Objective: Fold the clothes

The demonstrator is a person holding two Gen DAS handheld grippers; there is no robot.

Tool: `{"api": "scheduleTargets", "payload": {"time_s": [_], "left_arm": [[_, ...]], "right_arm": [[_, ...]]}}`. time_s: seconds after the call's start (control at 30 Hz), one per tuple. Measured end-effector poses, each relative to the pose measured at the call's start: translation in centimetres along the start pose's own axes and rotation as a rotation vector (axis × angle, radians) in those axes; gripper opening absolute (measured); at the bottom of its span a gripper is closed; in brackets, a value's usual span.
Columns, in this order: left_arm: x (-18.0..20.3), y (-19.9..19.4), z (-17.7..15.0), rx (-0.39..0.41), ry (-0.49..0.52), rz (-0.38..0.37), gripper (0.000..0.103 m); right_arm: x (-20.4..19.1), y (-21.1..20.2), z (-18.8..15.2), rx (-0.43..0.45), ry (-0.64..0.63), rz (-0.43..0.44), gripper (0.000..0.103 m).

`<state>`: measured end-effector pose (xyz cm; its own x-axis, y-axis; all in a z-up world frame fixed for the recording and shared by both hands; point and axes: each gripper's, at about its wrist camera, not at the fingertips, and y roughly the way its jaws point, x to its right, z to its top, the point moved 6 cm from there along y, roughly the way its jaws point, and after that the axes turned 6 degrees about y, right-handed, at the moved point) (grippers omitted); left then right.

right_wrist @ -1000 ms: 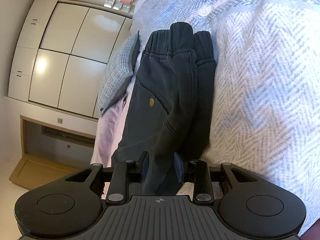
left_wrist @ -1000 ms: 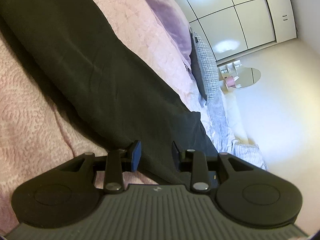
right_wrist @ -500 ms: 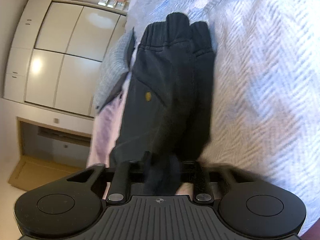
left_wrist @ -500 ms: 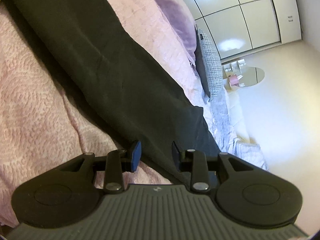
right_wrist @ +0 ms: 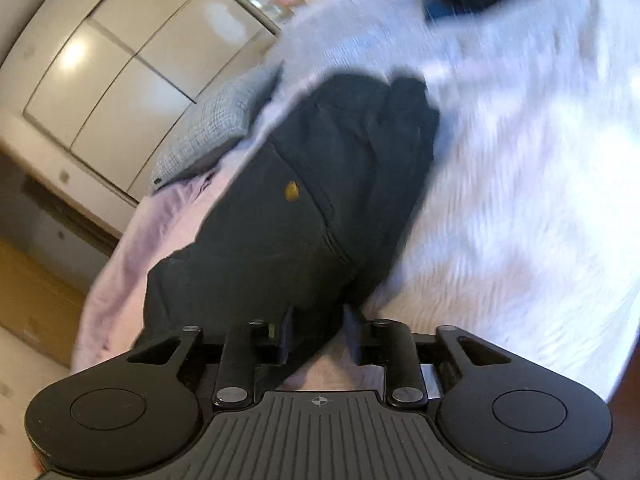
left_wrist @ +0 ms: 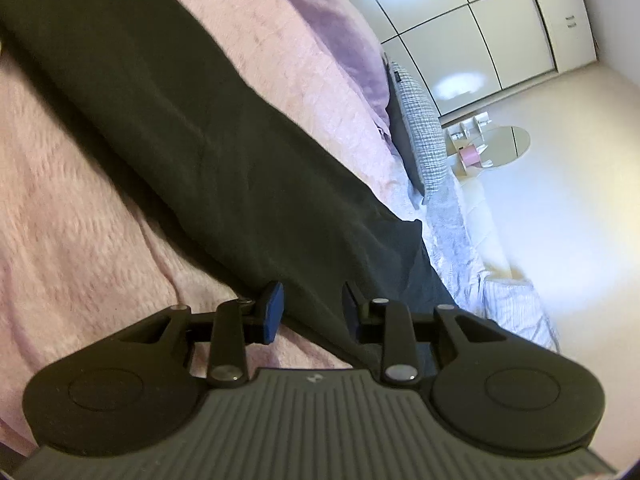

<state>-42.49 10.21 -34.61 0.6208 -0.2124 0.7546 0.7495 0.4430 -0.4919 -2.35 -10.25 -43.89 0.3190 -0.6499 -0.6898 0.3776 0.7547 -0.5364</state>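
Note:
Dark trousers (left_wrist: pixel 200 140) lie stretched across the pink bedspread (left_wrist: pixel 72 200) in the left wrist view. My left gripper (left_wrist: pixel 313 306) stands open low over the near end of them, with the cloth's edge running between its jaws. In the right wrist view the waist end of the trousers (right_wrist: pixel 300 200), with a brass button (right_wrist: pixel 291 191), lies on a white herringbone blanket (right_wrist: pixel 520 180). My right gripper (right_wrist: pixel 320 330) has a fold of the dark cloth between its jaws, and they are opening. This view is blurred by motion.
A grey checked pillow (left_wrist: pixel 424 136) leans at the head of the bed, beside a lilac sheet (left_wrist: pixel 332 28). White wardrobe doors (left_wrist: pixel 480 20) stand behind it. A small round table (left_wrist: pixel 500 146) holds small items. The bed's edge drops to a wooden floor (right_wrist: pixel 36 300).
The right gripper squeezed the fold of trousers, then widened again, and rolled so the scene now tilts to the right. The left view barely shifted.

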Motion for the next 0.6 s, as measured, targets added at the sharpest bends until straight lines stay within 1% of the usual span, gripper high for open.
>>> {"api": "scheduleTargets", "payload": {"time_s": [0.07, 0.13, 0.2, 0.3, 0.33, 0.43, 0.47, 0.5, 0.6], "left_arm": [[0.3, -0.3, 0.5, 0.018, 0.019, 0.003, 0.027], [0.7, -0.5, 1.1, 0.041, 0.056, 0.021, 0.028], [1.1, -0.3, 1.7, 0.051, 0.105, 0.047, 0.028], [2.2, 0.3, 2.3, 0.061, 0.216, 0.094, 0.028], [2.6, 0.7, 2.4, 0.066, 0.262, 0.119, 0.028], [2.9, 2.1, 2.2, 0.058, 0.400, 0.235, 0.028], [2.8, 2.6, 2.0, 0.046, 0.440, 0.287, 0.027], [2.9, 2.8, 1.8, 0.035, 0.471, 0.318, 0.026], [3.4, 2.8, 1.4, 0.025, 0.536, 0.360, 0.026]], "right_arm": [[-0.6, -1.2, 1.1, 0.076, -0.099, -0.042, 0.030], [-0.3, -1.4, 2.5, 0.150, -0.134, -0.083, 0.031], [0.5, -0.8, 4.0, 0.177, -0.105, -0.089, 0.031], [1.6, -0.8, 5.6, 0.224, -0.111, -0.060, 0.031], [1.3, -0.3, 5.3, 0.226, -0.184, -0.077, 0.031], [0.5, 1.3, 4.5, 0.220, -0.404, -0.134, 0.031], [1.1, 2.7, 3.6, 0.155, -0.480, -0.197, 0.031], [1.5, 3.9, 2.8, 0.100, -0.549, -0.253, 0.031], [0.1, 2.9, 2.0, 0.110, -0.633, -0.327, 0.031]]}}
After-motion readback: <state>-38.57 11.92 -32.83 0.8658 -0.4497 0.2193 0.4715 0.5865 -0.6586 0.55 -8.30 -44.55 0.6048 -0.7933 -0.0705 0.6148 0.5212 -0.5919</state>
